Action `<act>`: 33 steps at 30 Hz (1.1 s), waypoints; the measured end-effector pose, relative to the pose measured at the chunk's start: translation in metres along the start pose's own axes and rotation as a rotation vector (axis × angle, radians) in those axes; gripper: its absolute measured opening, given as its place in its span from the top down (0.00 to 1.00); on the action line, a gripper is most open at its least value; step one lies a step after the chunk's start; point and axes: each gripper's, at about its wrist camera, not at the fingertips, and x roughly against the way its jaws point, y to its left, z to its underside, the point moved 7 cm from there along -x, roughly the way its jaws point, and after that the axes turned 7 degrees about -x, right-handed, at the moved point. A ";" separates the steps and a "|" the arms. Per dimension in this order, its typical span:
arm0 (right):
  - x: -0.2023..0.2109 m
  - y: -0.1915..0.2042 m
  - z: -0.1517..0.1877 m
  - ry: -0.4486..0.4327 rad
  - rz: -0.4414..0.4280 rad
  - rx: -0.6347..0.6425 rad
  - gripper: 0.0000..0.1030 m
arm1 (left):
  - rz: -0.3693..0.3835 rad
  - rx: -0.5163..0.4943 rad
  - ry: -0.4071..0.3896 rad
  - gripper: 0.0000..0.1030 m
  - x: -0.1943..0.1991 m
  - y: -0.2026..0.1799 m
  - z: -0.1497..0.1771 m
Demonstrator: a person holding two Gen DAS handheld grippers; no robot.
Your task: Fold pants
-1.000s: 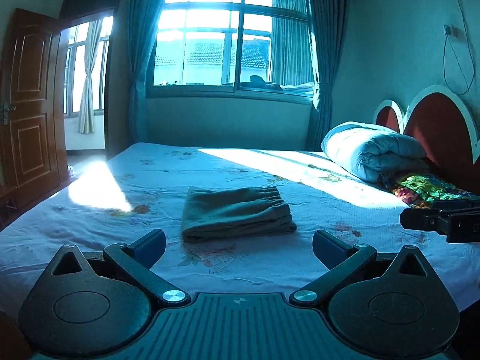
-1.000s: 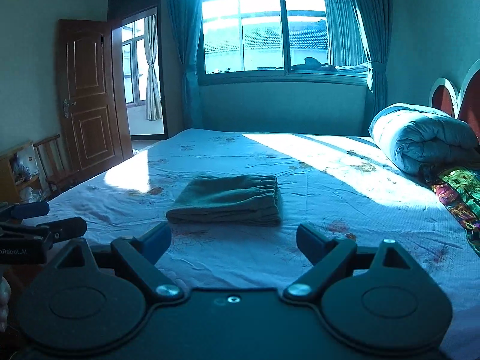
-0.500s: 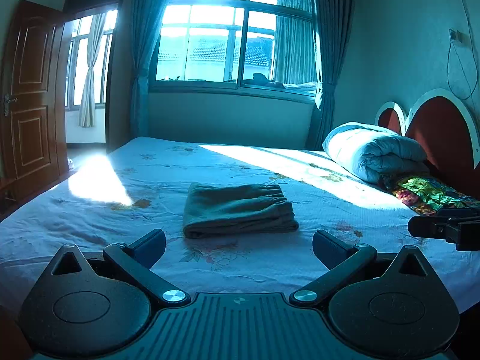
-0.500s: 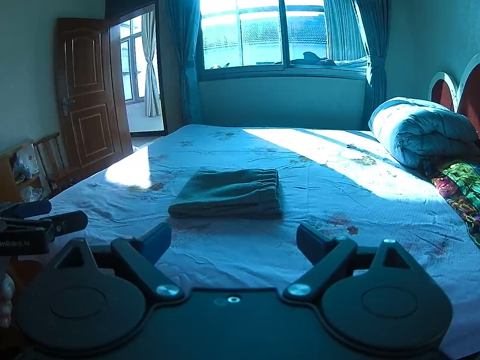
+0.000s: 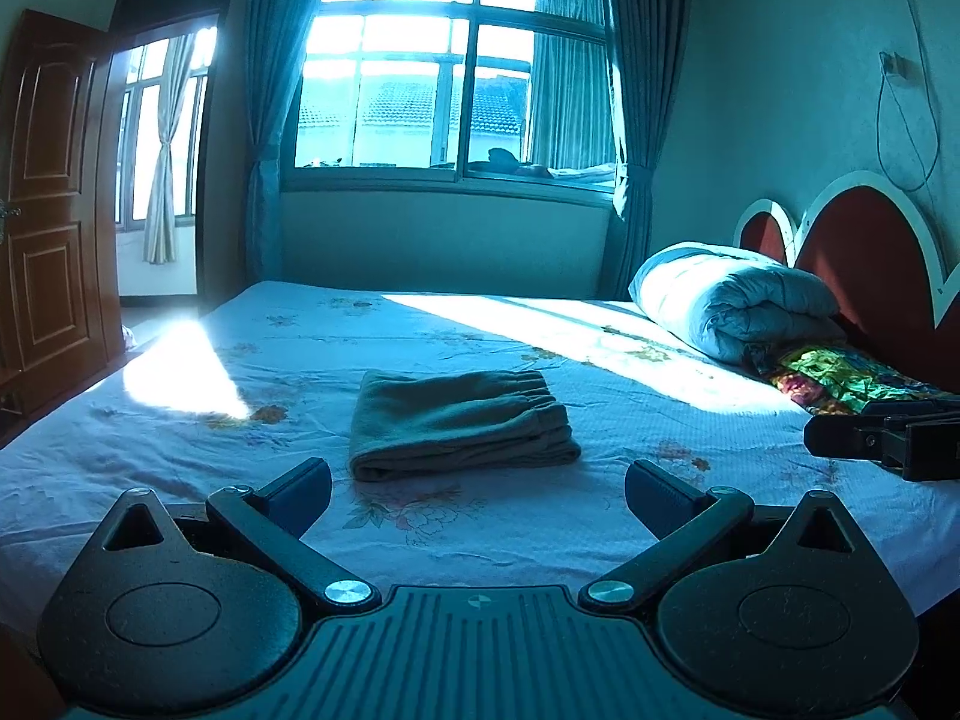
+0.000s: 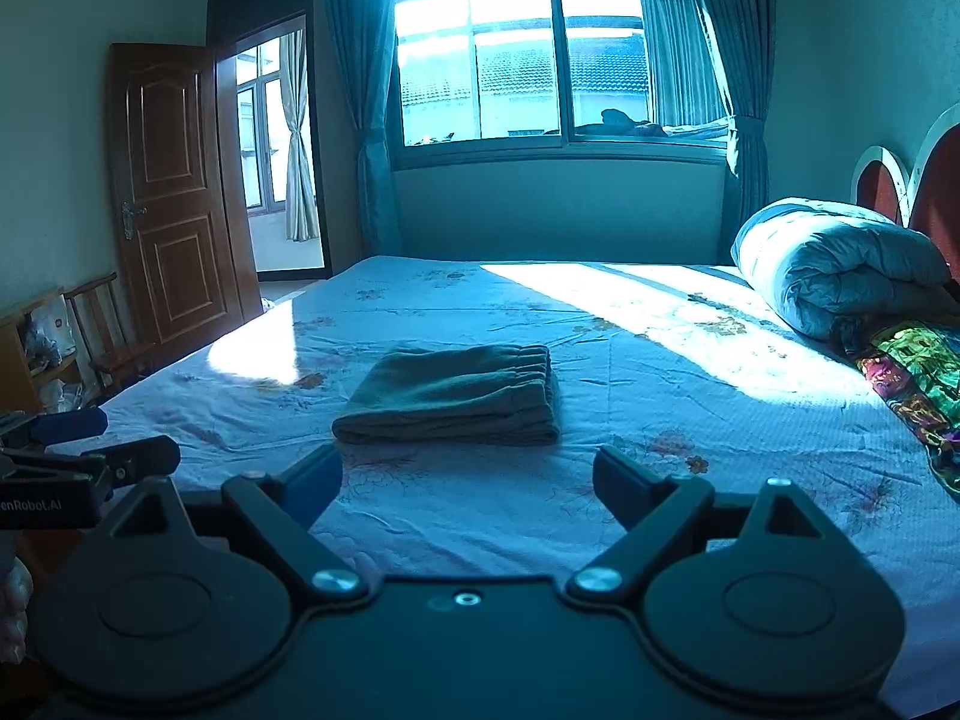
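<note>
Dark green pants [image 5: 459, 423] [image 6: 453, 396] lie folded into a compact rectangle on the light floral bed sheet [image 5: 540, 348], elastic waistband toward the right. My left gripper [image 5: 477, 489] hovers above the near edge of the bed, short of the pants, open with nothing between its fingers. My right gripper [image 6: 468, 483] is held the same way, open and empty, a little in front of the pants. Each gripper shows at the edge of the other's view: the right one [image 5: 888, 435] and the left one [image 6: 90, 450].
A rolled blue duvet [image 5: 732, 303] and a bright patterned cloth [image 5: 840, 369] lie by the red headboard [image 5: 864, 258] at the right. A wooden door [image 6: 171, 204] stands open at the left, with a wooden chair [image 6: 105, 330] beside it. A window with curtains fills the far wall.
Both views have tilted slightly, so the pants sit a little higher in the frames. The pants have not moved and both grippers stay open.
</note>
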 end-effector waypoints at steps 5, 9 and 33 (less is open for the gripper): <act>0.000 0.000 0.000 -0.001 -0.002 -0.001 0.18 | 0.003 0.002 -0.006 0.00 0.001 0.000 -0.001; 0.001 0.001 -0.001 -0.002 -0.001 0.000 0.18 | 0.007 0.000 -0.010 0.00 0.001 -0.002 -0.001; 0.001 -0.003 -0.003 -0.003 -0.001 0.005 0.18 | 0.022 -0.006 -0.021 0.00 0.004 -0.006 -0.004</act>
